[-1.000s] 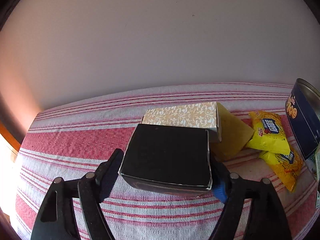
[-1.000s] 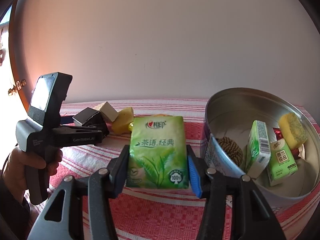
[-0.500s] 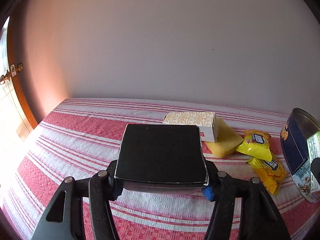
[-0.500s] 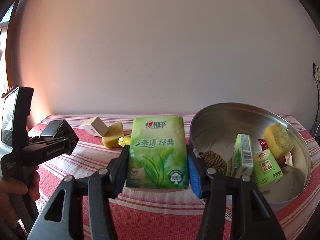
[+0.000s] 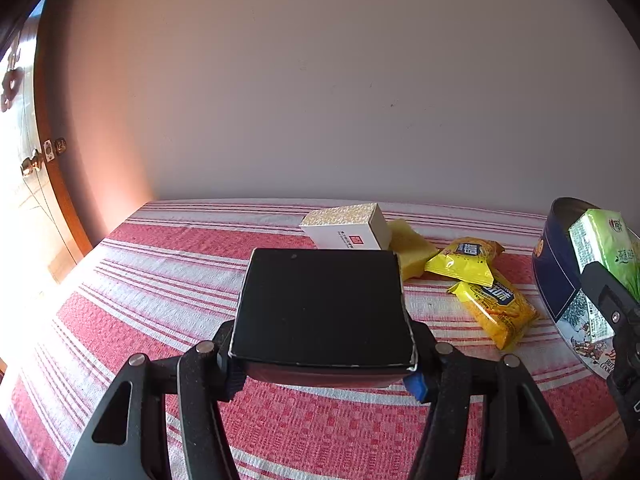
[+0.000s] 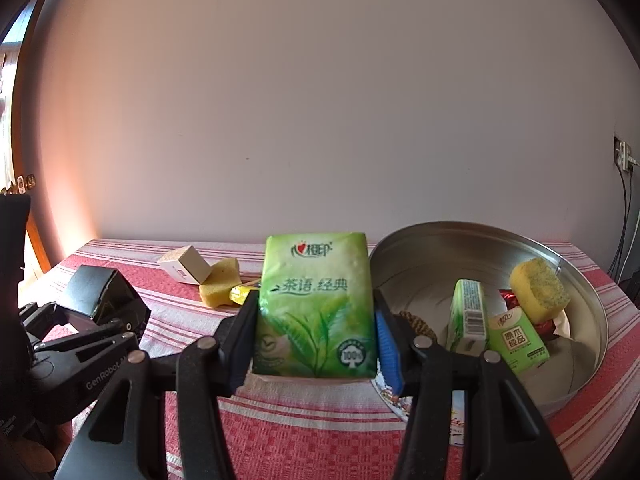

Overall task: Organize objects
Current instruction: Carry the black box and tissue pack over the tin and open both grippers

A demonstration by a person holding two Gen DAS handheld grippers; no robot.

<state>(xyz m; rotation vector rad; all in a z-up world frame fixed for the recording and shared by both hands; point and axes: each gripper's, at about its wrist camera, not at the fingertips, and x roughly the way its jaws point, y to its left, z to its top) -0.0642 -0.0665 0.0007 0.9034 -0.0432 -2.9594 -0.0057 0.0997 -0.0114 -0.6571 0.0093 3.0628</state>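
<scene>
My left gripper [image 5: 324,364] is clamped on the black box [image 5: 322,306], held left of the tin [image 6: 576,280]; my right gripper [image 6: 316,344] is clamped on the tissue pack [image 6: 316,304], just beside the tin's left rim.

Right gripper [image 6: 316,344] clamps an upright green tissue pack [image 6: 316,304] above the striped tablecloth [image 6: 280,432]. Beside it, the round tin [image 6: 580,364] holds small green packs and a yellow sponge [image 6: 538,288]. Left gripper [image 6: 92,320] grips a black box [image 6: 94,290].

Two yellow snack packets [image 5: 466,260], three tissue packs [image 6: 316,304].
</scene>
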